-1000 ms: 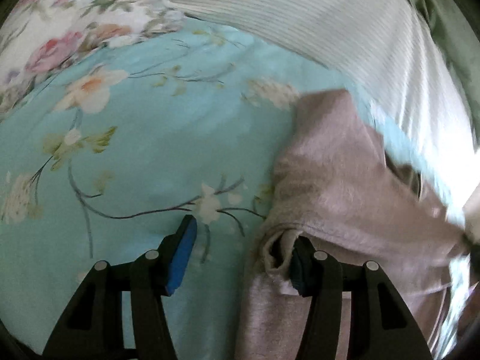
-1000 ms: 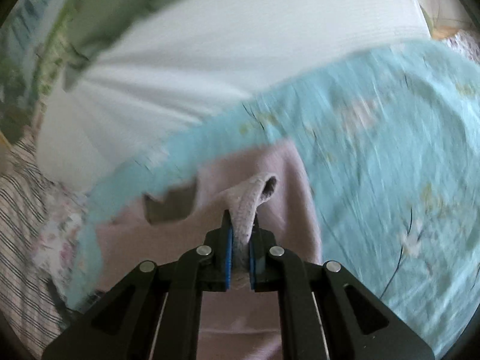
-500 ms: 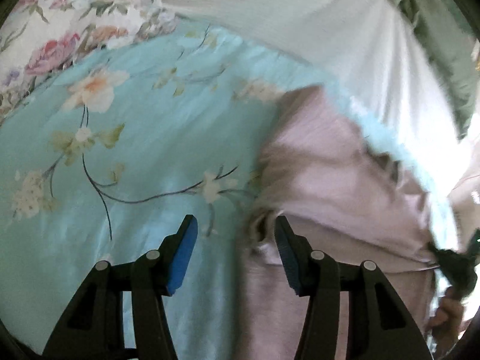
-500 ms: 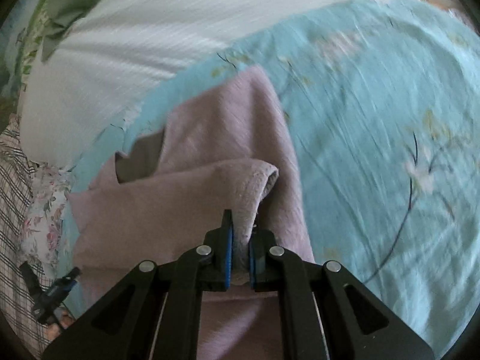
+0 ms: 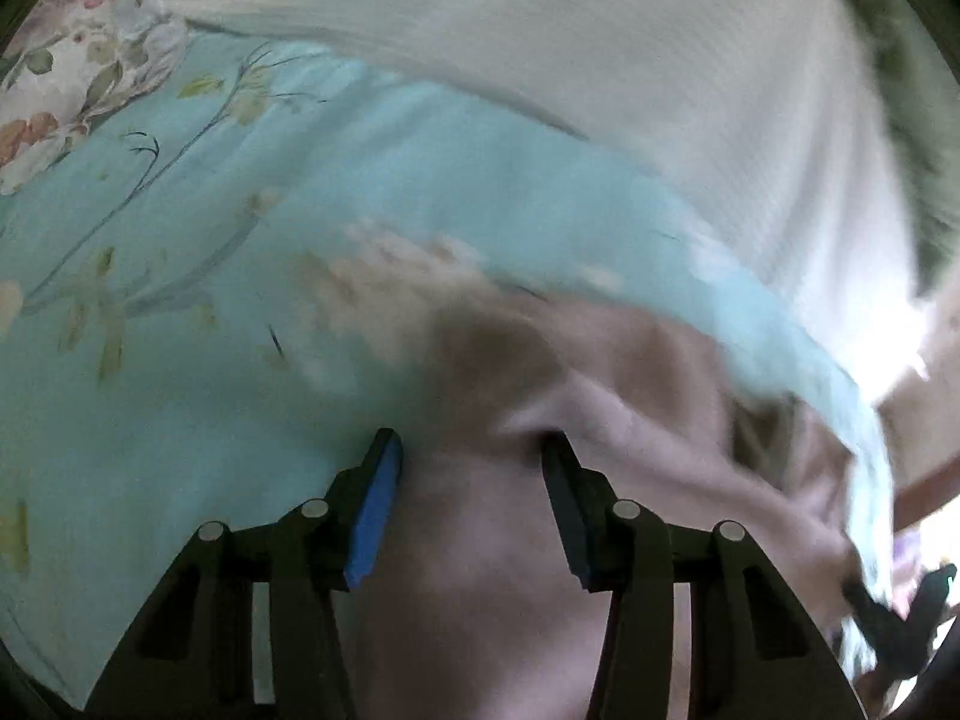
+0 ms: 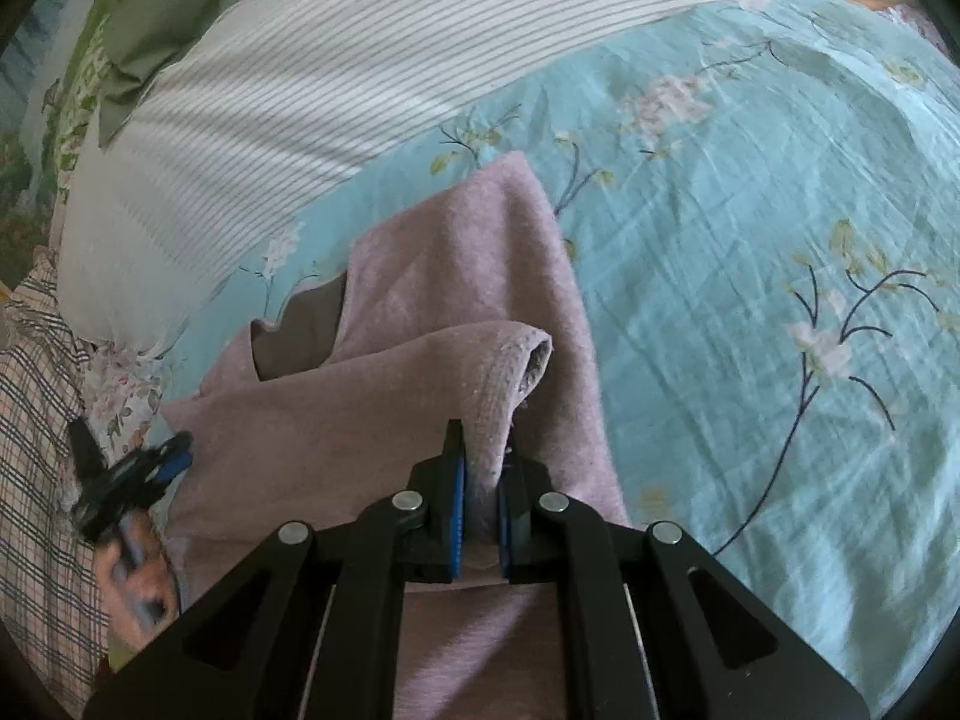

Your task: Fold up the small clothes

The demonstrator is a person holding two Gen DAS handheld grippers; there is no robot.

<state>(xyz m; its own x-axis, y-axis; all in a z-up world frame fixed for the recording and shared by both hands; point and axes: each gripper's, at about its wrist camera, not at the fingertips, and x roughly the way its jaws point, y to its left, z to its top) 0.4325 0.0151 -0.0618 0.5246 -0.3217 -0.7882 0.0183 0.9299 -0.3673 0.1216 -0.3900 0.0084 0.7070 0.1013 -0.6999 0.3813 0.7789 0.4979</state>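
Pinching the pink garment's (image 6: 456, 276) ribbed cuff, the right gripper (image 6: 480, 480); left gripper (image 5: 474, 480), jaws apart, over near cloth.

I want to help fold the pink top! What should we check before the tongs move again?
1. Right tongs pinching the hem of the pink top: ok, shut on it.
2. Left tongs holding cloth: not ok, open, fingers on either side of the fabric.
3. Top lying on the blue flowered sheet, not on the striped pillow: ok.
4. Folded flap flat and even: not ok, it sits bunched near the hem.
5. Left view sharp enough to aim: not ok, blurred.
6. Layers under the fold smooth: cannot tell, hidden.
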